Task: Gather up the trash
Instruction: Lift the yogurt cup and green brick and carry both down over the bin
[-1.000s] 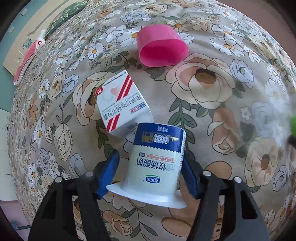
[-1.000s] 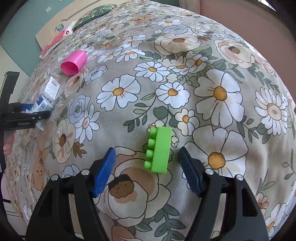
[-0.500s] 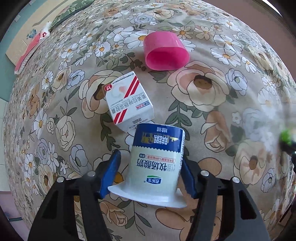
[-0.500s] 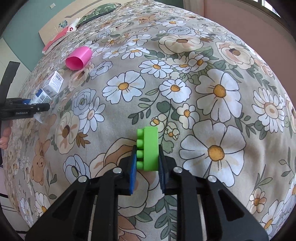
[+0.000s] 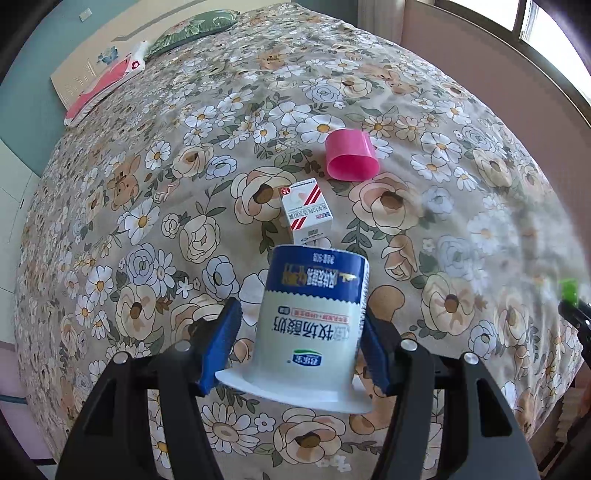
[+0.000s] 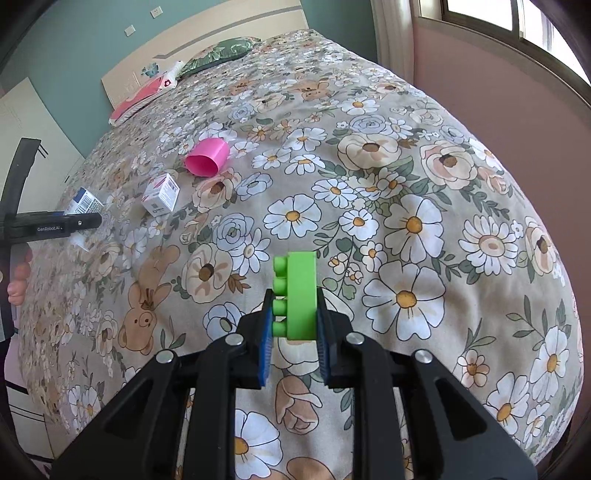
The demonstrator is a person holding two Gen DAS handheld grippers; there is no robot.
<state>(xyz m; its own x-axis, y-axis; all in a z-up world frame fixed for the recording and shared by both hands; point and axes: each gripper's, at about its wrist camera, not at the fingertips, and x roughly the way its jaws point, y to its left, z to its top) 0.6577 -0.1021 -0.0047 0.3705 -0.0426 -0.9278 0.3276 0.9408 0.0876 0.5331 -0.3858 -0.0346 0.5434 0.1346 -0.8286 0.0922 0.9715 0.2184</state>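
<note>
The yogurt cup (image 5: 314,325) sits upside down between the blue pads (image 5: 225,343) of the left hand-held gripper (image 5: 301,349), its wide white rim nearest the camera and its blue-banded base pointing away; the right pad is against the cup wall, while at the left pad contact cannot be confirmed, so whether the cup is clamped cannot be told. The cup appears raised off the bed (image 5: 184,184), with the floral cover visible beneath its rim. Just beyond the cup a small white box (image 5: 304,210) with red stripes stands on the cover, and farther on a pink cup (image 5: 351,157) lies on its side with its mouth open toward the camera. The right hand-held gripper (image 6: 293,328) is closed on a green brick (image 6: 299,299), its pads pressing both broad faces, the studs turned to the left; the brick is held clear above the cover. From the right wrist view the left hand-held gripper appears at the far left edge with the yogurt cup in it, the white box and the pink cup lying near it. At the head of the bed rest a pink pillow (image 5: 103,88) and a green leaf-print pillow (image 5: 192,31), against a cream headboard (image 6: 207,48).
</note>
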